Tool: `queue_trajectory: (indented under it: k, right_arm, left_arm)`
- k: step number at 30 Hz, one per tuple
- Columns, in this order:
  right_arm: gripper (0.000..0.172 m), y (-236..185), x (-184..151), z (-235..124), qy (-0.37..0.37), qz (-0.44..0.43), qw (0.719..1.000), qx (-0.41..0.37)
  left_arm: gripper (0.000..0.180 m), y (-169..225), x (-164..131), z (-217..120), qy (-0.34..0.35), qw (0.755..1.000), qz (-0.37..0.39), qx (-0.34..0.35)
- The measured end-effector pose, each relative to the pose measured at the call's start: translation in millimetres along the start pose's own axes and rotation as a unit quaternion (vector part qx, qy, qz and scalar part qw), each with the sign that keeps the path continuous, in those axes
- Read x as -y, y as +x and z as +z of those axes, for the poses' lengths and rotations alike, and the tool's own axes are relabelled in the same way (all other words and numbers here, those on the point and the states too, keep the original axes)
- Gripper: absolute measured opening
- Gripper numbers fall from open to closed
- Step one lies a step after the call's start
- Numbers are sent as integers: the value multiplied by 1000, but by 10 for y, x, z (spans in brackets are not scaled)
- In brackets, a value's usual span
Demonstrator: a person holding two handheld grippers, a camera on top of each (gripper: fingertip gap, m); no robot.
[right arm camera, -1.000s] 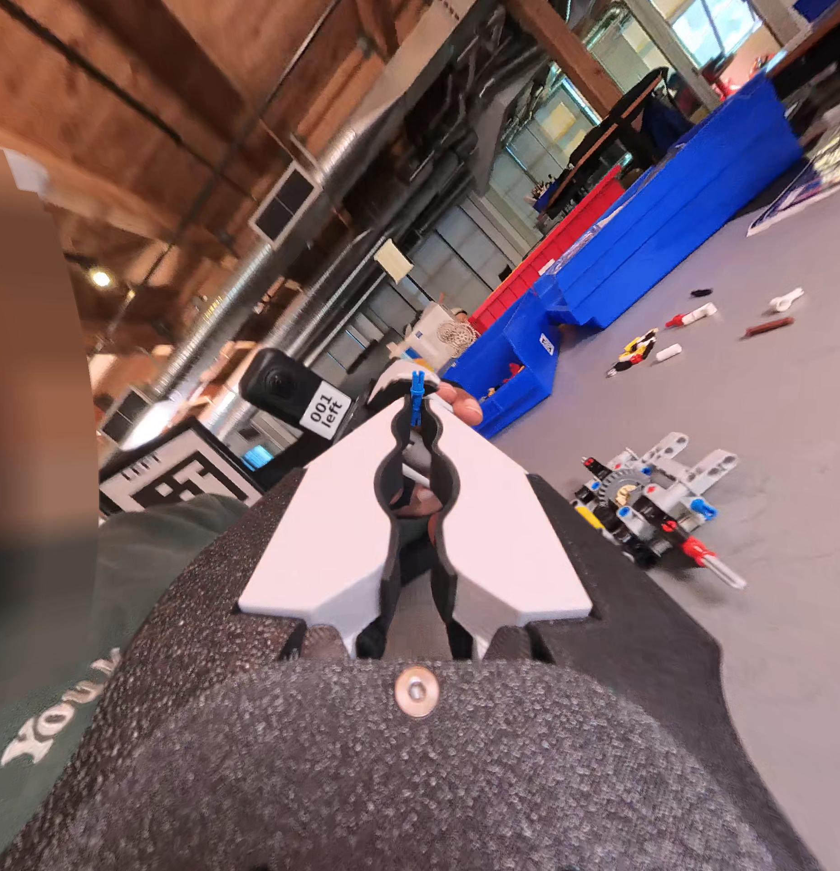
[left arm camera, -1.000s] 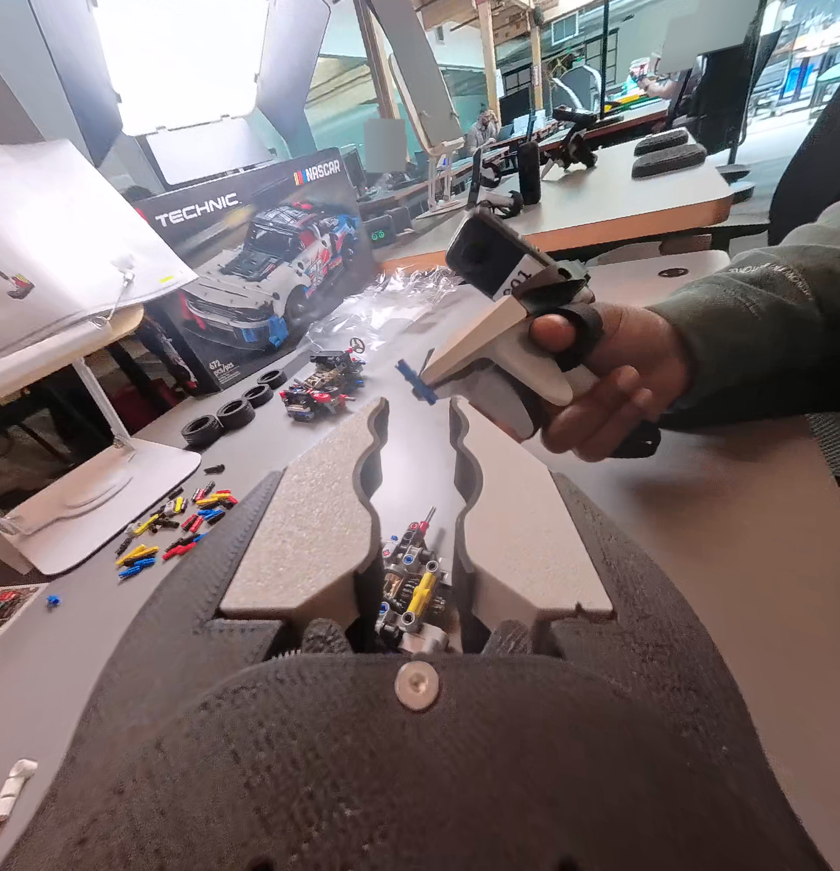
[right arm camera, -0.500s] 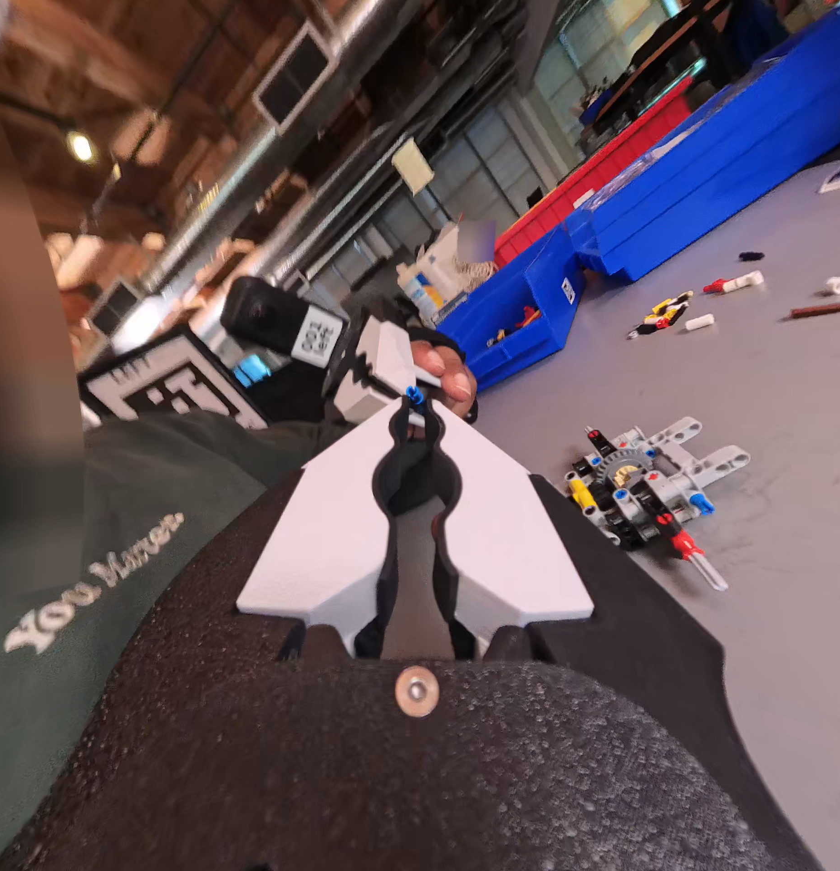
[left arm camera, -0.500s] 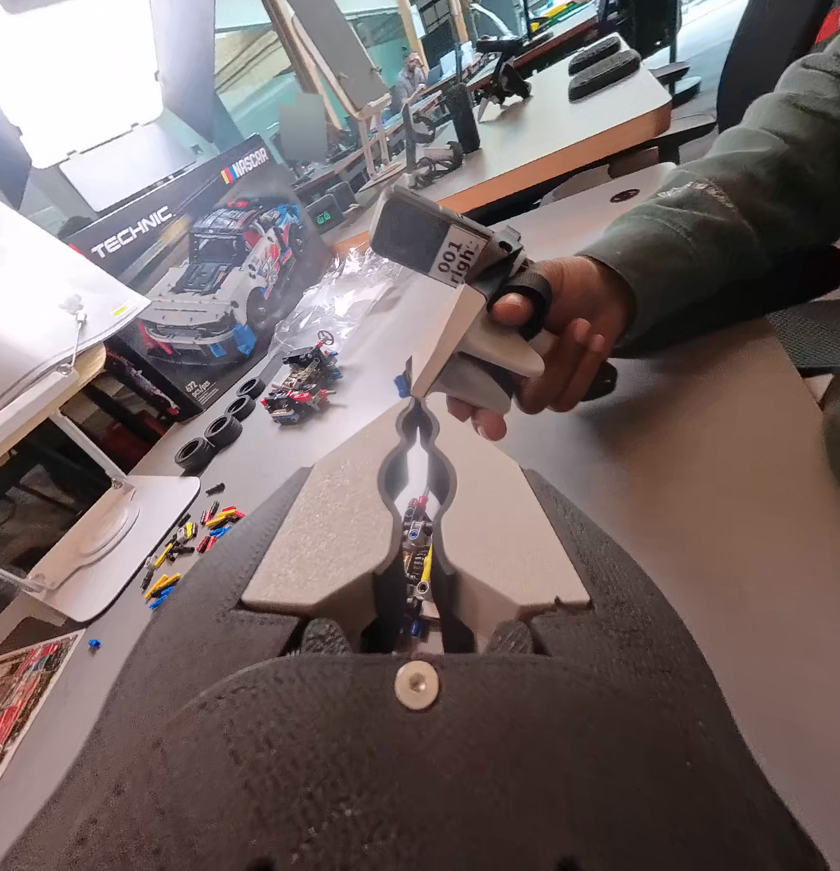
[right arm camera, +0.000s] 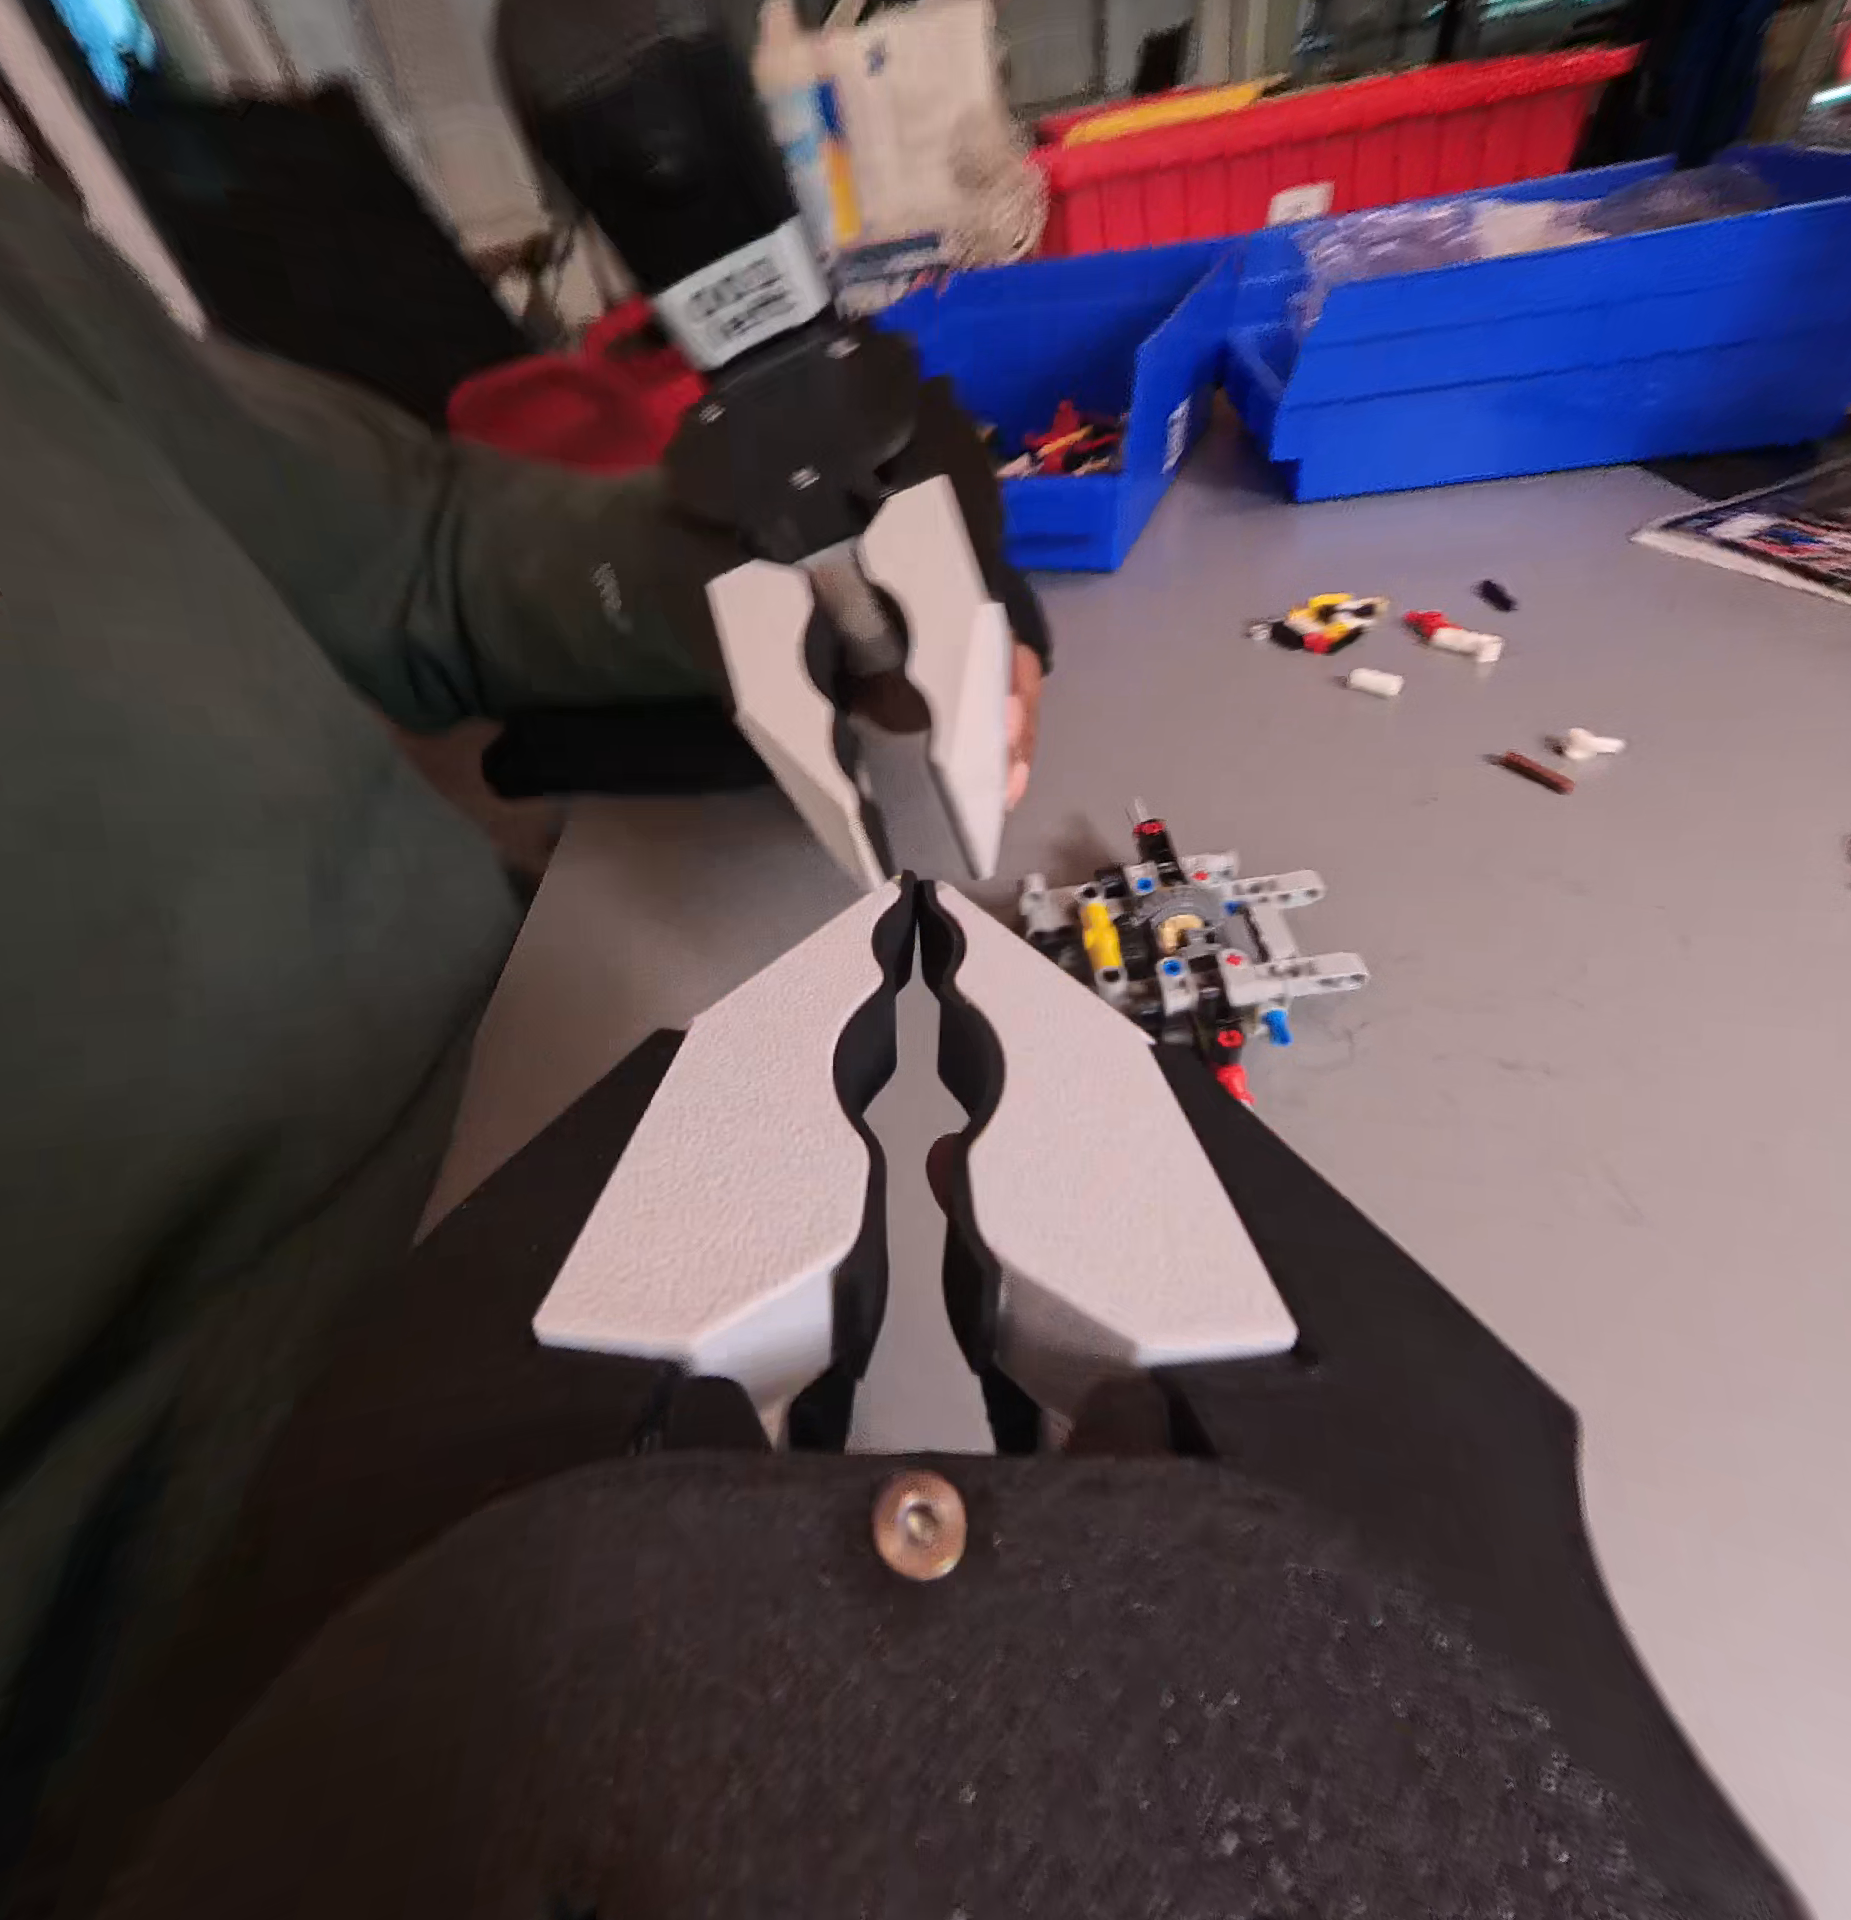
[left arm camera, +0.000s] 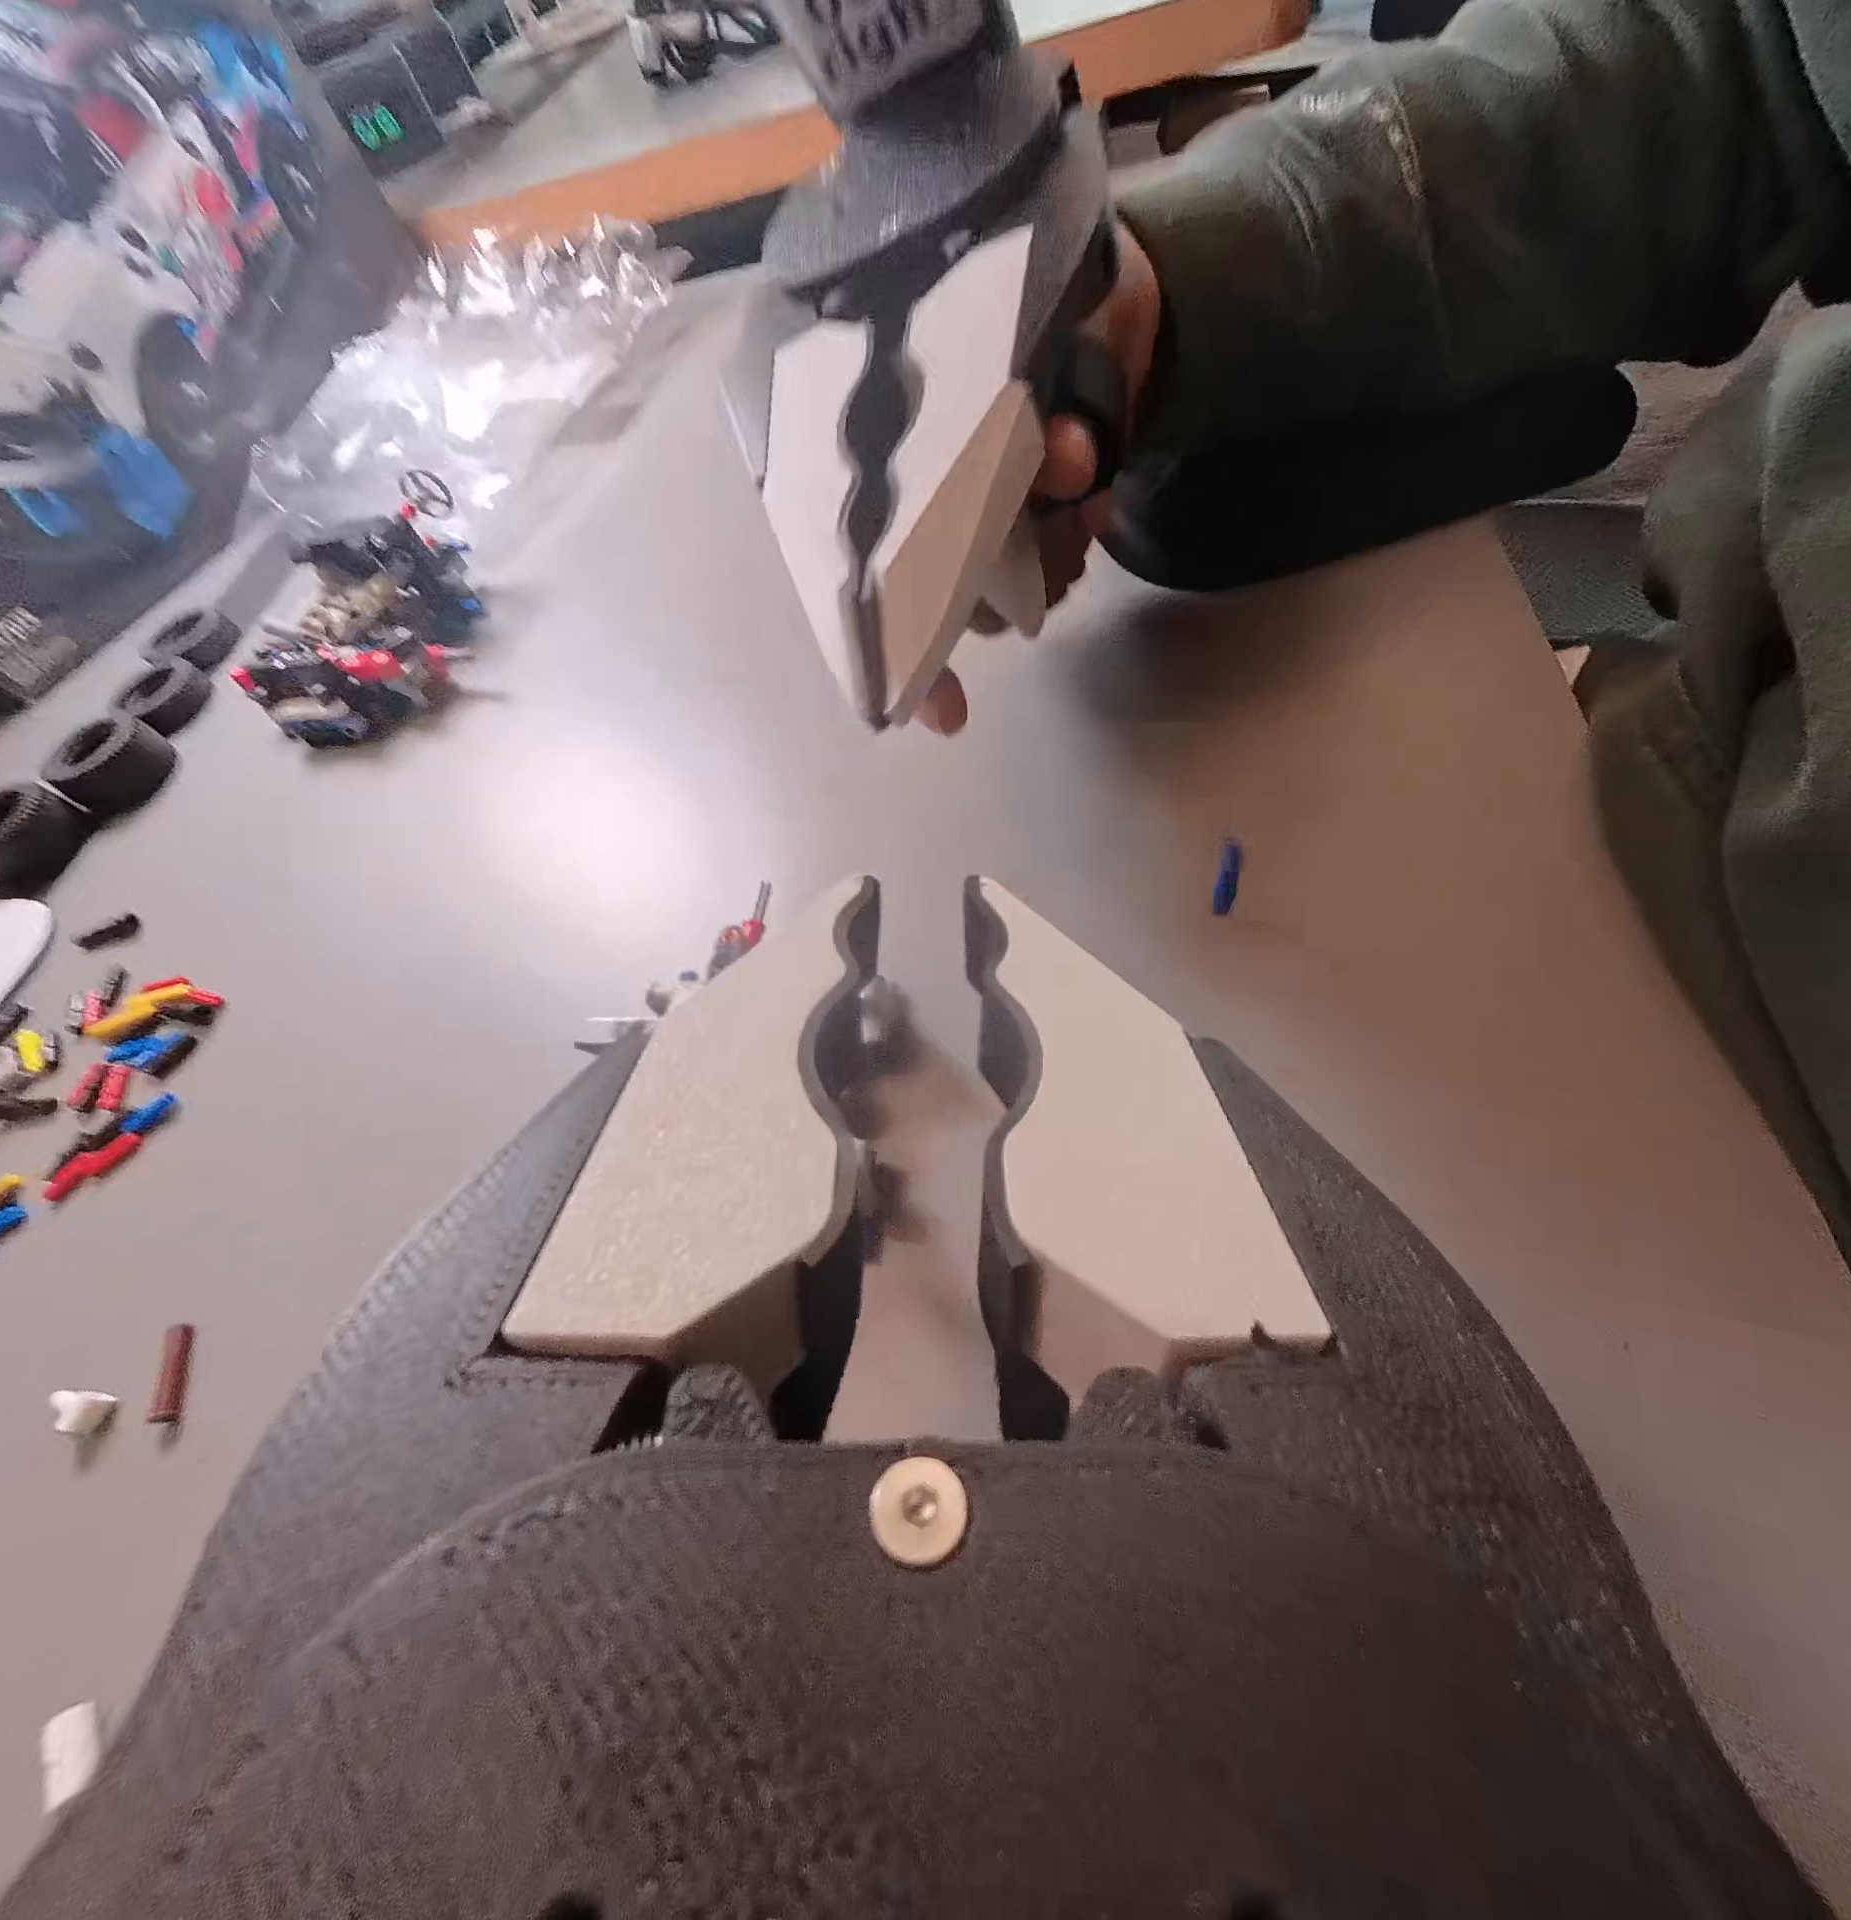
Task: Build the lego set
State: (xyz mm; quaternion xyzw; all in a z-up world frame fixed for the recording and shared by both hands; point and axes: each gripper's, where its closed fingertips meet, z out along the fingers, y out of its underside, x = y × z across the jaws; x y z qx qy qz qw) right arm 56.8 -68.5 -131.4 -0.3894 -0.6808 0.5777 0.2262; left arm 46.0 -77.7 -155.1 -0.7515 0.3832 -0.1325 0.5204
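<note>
left gripper (left arm camera: 921, 899) open over table; right gripper (right arm camera: 913, 891) closed, bare

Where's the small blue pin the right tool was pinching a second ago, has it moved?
Yes. The blue pin has left the right tool, whose tips now meet bare, and lies on the grey table right of the left tool.

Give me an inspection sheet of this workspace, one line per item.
Surface: grey table, mostly bare in the middle.
Job's things: grey brick assembly beside both tools; second, darker assembly; black tyres.
Clutter: loose coloured pins; one blue pin lying alone; clear plastic bag.
Grippers: left tool open, nothing between its fingers; right tool shut, tips together, nothing visible between them.
Cables: nothing seen.
Surroundings: blue bins, red bin, printed car box.
</note>
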Motion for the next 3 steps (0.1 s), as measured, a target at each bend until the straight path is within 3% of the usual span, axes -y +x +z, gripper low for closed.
queue_trajectory:
  k: [1,3]
  right_arm:
    - [0,-125,-55,-30,-36,-27,999,23]
    - [12,-356,-277,-114,-140,-72,986,59]
  left_arm:
    - [17,19,-28,13,-7,1000,-5,-7]
    - [20,25,-51,31,-15,1000,-7,-11]
